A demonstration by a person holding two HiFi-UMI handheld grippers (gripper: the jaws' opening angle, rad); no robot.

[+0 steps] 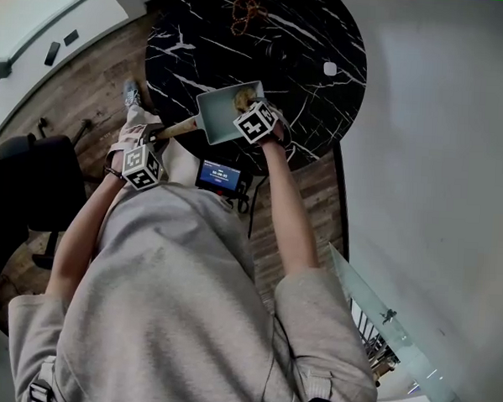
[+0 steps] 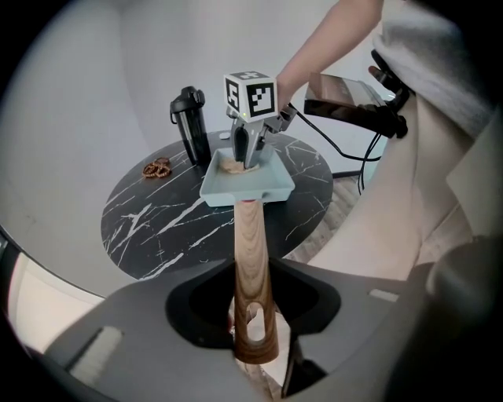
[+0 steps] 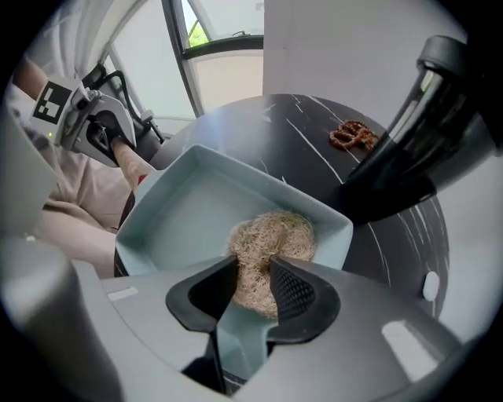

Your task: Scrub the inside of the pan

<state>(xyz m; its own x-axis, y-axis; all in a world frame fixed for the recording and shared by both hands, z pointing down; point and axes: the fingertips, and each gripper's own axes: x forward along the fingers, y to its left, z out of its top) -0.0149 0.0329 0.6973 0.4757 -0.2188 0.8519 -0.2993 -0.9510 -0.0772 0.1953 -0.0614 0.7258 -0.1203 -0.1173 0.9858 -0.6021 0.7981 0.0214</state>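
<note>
With the left claw (image 2: 253, 302) clamped on the wooden handle (image 2: 251, 251), brace the pale blue pan (image 3: 185, 208) ahead of it while the right claw (image 3: 253, 286), pinching the fibrous scourer (image 3: 275, 235) just beneath, presses down and rubs overlapping circles into the corners.

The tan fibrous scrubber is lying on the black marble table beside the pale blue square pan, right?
No. The tan fibrous scrubber lies inside the pale blue square pan, not beside it; the right gripper view shows that.
</note>
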